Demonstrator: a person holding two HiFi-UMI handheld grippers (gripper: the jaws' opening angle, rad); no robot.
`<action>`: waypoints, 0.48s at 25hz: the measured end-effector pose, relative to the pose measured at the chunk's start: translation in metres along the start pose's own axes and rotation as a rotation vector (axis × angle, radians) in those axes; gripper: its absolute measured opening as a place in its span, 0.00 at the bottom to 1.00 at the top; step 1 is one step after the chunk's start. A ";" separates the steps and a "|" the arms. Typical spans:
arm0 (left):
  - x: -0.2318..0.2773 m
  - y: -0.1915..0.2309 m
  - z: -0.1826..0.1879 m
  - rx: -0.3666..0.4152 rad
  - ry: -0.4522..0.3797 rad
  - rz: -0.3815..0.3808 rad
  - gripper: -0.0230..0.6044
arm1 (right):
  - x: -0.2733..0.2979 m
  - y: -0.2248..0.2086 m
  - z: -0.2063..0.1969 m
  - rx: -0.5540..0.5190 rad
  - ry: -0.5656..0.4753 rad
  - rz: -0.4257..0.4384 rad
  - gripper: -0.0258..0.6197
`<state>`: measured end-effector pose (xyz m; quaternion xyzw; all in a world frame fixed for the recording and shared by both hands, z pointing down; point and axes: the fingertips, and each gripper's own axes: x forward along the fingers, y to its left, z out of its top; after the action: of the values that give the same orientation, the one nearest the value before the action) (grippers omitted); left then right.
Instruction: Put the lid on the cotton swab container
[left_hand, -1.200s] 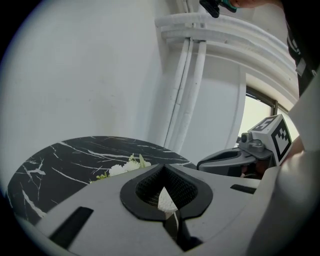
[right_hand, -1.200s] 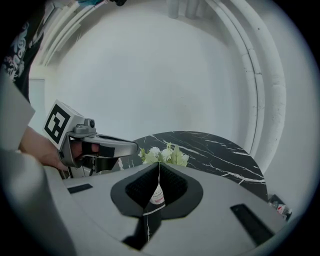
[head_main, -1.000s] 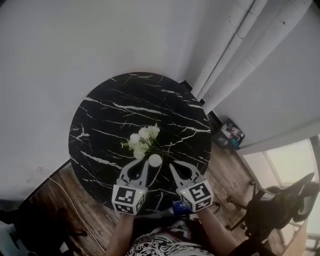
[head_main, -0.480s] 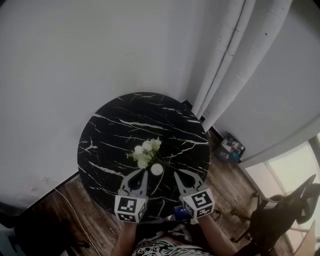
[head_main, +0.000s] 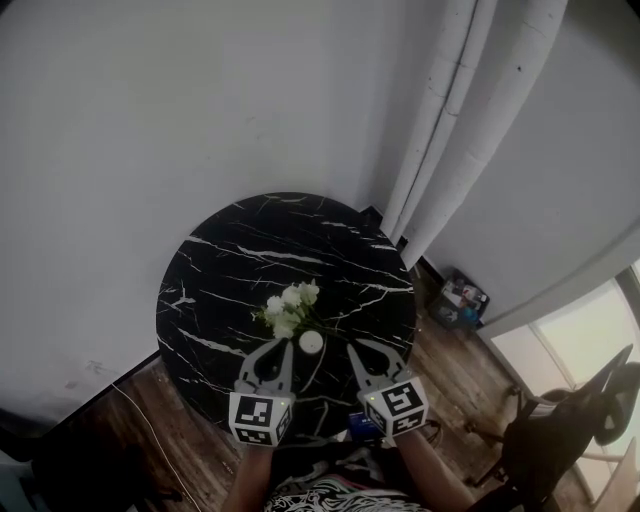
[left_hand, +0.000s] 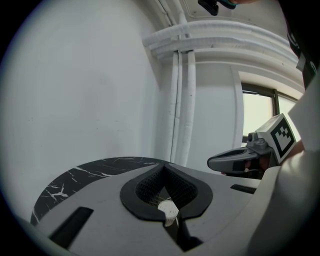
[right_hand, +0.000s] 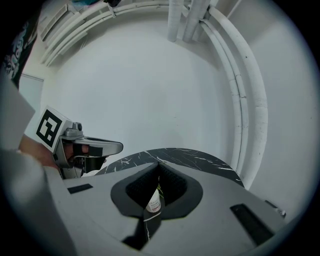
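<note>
A round black table (head_main: 220, 270) with white veins stands against a pale wall, on a wooden floor (head_main: 130, 440). A bunch of white flowers (head_main: 287, 308) lies a little toward 6 o'clock from the table's middle. The cotton swab container (head_main: 311, 342), small, round and white, stands just beside the flowers at their 5 o'clock, near the table's 6 o'clock edge. From above it shows a plain white top, and I cannot tell whether the lid is on it.

The left gripper (head_main: 281, 343) hangs at the container's 9 o'clock, near it but apart. Its tongs are pressed together at the tips and pinch nothing. The container (left_hand: 169, 210) shows only through the gap behind those tips. The right gripper (head_main: 352, 349) hangs at the container's 3 o'clock, also apart from it. Its tongs are pressed together too and are bare. Through their gap the container's (right_hand: 154, 202) white side with a printed band is seen, a green stem behind it.

White pipes (head_main: 440, 130) run up the wall at the table's 1 o'clock
</note>
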<state>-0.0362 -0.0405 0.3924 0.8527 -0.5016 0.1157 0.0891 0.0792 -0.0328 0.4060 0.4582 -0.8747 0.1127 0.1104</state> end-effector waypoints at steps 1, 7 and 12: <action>0.000 0.000 0.000 0.001 0.002 0.002 0.06 | 0.000 0.000 0.000 -0.002 0.001 0.000 0.07; 0.002 0.003 -0.002 -0.002 0.011 0.012 0.06 | 0.004 -0.001 -0.002 -0.005 0.009 0.007 0.07; 0.004 0.007 -0.006 -0.009 0.021 0.021 0.06 | 0.007 -0.004 -0.004 -0.001 0.013 0.008 0.07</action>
<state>-0.0412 -0.0452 0.3992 0.8458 -0.5099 0.1232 0.0972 0.0787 -0.0388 0.4124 0.4536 -0.8760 0.1156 0.1161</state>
